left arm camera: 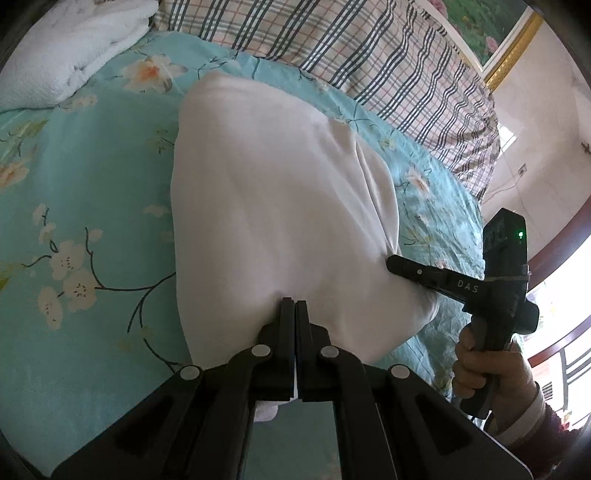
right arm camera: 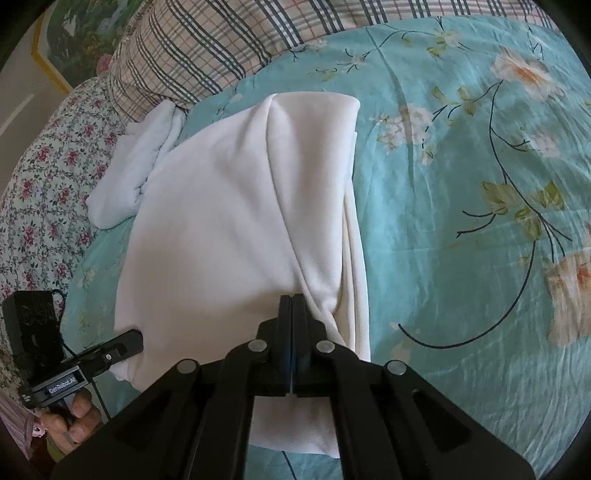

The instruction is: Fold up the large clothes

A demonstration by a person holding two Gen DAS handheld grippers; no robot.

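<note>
A large white garment (left arm camera: 273,206) lies partly folded on the turquoise flowered bedsheet (left arm camera: 85,177). My left gripper (left arm camera: 295,304) is shut on the garment's near edge, with white cloth pinched between its pads. In the same view my right gripper (left arm camera: 391,263) comes in from the right, held by a hand (left arm camera: 480,365), its tip pressed into the cloth. In the right wrist view my right gripper (right arm camera: 291,299) is shut on a bunched fold of the garment (right arm camera: 236,206). The left gripper (right arm camera: 135,339) bites the garment's near left corner there.
A plaid quilt (left arm camera: 354,51) is heaped along the far side of the bed. A folded white towel or blanket (left arm camera: 66,48) lies at the far left. A small-flowered cloth (right arm camera: 44,177) and a framed picture (right arm camera: 74,33) are at the left in the right wrist view.
</note>
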